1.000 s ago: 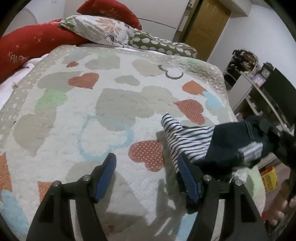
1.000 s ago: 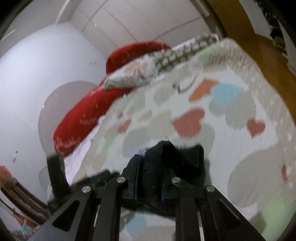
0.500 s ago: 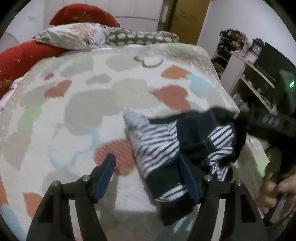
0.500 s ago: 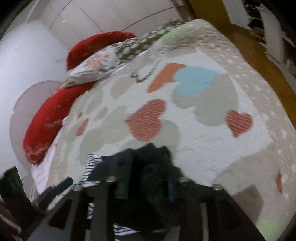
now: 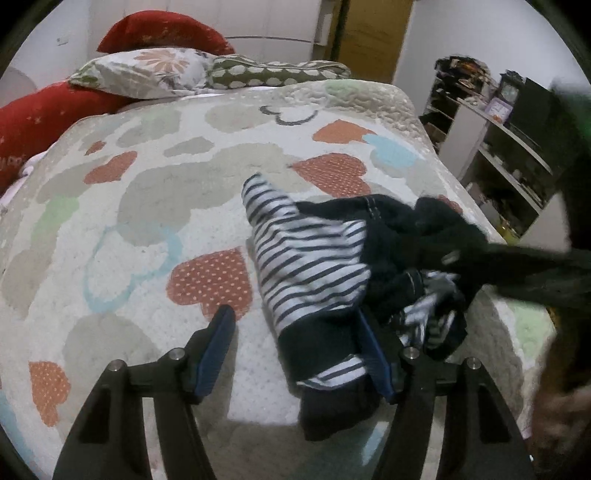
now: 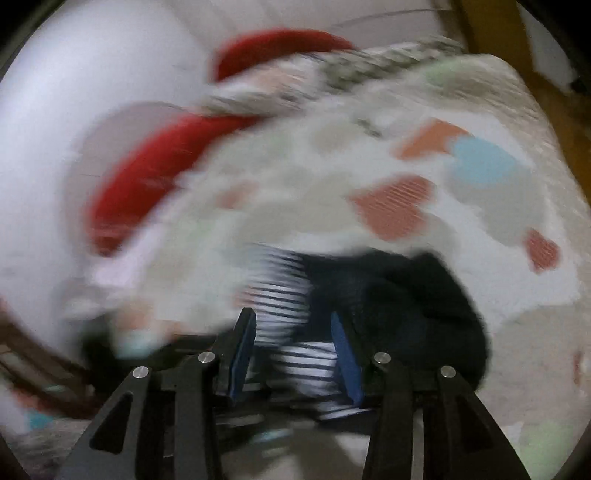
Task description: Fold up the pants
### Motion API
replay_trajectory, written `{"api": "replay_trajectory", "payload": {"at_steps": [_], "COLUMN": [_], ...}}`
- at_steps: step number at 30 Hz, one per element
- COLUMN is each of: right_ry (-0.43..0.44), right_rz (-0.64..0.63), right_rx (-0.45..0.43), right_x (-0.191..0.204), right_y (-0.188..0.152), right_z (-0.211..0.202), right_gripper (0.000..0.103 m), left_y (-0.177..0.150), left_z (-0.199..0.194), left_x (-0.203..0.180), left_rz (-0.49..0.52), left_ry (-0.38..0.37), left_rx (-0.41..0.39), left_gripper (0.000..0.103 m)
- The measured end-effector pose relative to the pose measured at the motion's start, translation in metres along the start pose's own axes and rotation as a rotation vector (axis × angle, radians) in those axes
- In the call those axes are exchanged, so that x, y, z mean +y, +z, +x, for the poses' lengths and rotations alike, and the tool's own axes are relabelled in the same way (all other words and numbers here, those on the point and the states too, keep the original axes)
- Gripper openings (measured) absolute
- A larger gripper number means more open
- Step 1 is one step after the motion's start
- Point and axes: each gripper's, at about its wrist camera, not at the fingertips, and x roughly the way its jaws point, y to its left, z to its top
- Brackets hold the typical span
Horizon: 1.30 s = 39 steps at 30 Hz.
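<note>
The left gripper (image 5: 295, 332) has its blue-padded fingers spread wide, hovering low over the bed; nothing is pinched, though the right-hand finger sits against the edge of the pants (image 5: 321, 266), partly hidden by the cloth. The right gripper (image 6: 291, 332) also stands parted, its two blue pads apart with striped fabric showing in the gap between them; the picture from that side is smeared, so whether either pad touches the cloth cannot be told.

The pants lie in a crumpled heap on the blanket (image 5: 147, 229), dark navy with white-and-navy striped panels. From the left wrist they fill the 3 o'clock to 5 o'clock part of the view, a striped point poking up toward 12 o'clock and a dark cuffed end hanging down at 5 o'clock. From the right wrist the dark bulk (image 6: 413, 295) sits at 4 o'clock, stripes toward the centre.

The blanket is cream with orange, grey, green and pale blue hearts. At 11 o'clock in the left view rest a floral pillow (image 5: 147, 70), a spotted green pillow (image 5: 273, 72) and red cushions (image 5: 162, 33). A wooden door (image 5: 373, 37) stands at 1 o'clock, cluttered shelves (image 5: 491, 147) at 2 o'clock.
</note>
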Motion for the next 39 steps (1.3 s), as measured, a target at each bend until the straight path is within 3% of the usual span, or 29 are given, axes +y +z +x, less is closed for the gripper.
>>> {"api": "replay_trajectory", "payload": {"at_steps": [1,4,8,10,14,17,18,19,20,21,22,27,31,36,39], "right_ry": [-0.083,-0.073,-0.176,-0.226,-0.219,-0.199,-0.206,-0.215,-0.226,-0.235,-0.228,-0.169,-0.284,-0.376,-0.274], "right_rz": [0.002,0.073,-0.029,-0.124,-0.323,-0.418,-0.438,-0.456,-0.463,-0.464,-0.458,-0.374,-0.374,-0.331,-0.149], "right_rx": [-0.004,-0.050,-0.027,-0.042,-0.083,0.000,0.039,0.102,0.145,0.187,0.209,0.142,0.112,0.112,0.016], "right_x": [-0.010,-0.029,-0.012,0.007,0.044,0.056,0.057,0.056,0.054,0.050,0.050,0.053,0.049,0.031,0.005], "right_y": [-0.005,-0.020,-0.020,-0.013,0.008,0.023,0.025,0.028,0.027,0.025,0.023,0.040,0.061,0.068,0.077], "right_z": [0.009,0.006,-0.001,-0.007,-0.015,0.009,0.020,0.036,0.048,0.059,0.063,0.043,0.060,0.086,0.051], "right_gripper": [0.023,0.022,0.022,0.028,0.064,0.066,0.066,0.066,0.060,0.045,0.013,0.006,0.001,0.001,0.003], "left_y": [0.000,-0.002,-0.011,-0.014,-0.009,-0.005,-0.005,-0.007,-0.008,-0.010,-0.011,-0.013,-0.016,-0.012,-0.008], "left_z": [0.001,-0.003,-0.022,-0.030,-0.031,-0.019,-0.011,-0.004,0.000,0.000,-0.002,-0.001,-0.001,-0.007,-0.027], "left_x": [0.000,0.003,0.016,0.018,0.012,0.000,-0.005,-0.007,-0.007,-0.006,-0.006,-0.010,-0.013,-0.004,0.006], "left_rz": [0.002,-0.016,-0.094,-0.092,-0.062,-0.013,0.018,0.029,0.030,0.027,0.027,0.033,0.044,0.034,0.006], "left_ry": [-0.002,-0.030,-0.103,-0.099,-0.109,-0.112,-0.089,-0.082,-0.082,-0.082,-0.080,-0.057,-0.041,-0.087,-0.147], "left_rx": [0.003,0.013,0.006,-0.023,-0.049,-0.046,-0.035,-0.015,0.000,-0.006,-0.017,-0.039,-0.046,-0.003,0.004], "left_gripper": [0.066,0.065,0.065,0.065,0.065,0.065,0.061,0.047,0.046,0.044,0.043,0.042,0.043,0.044,0.044]}}
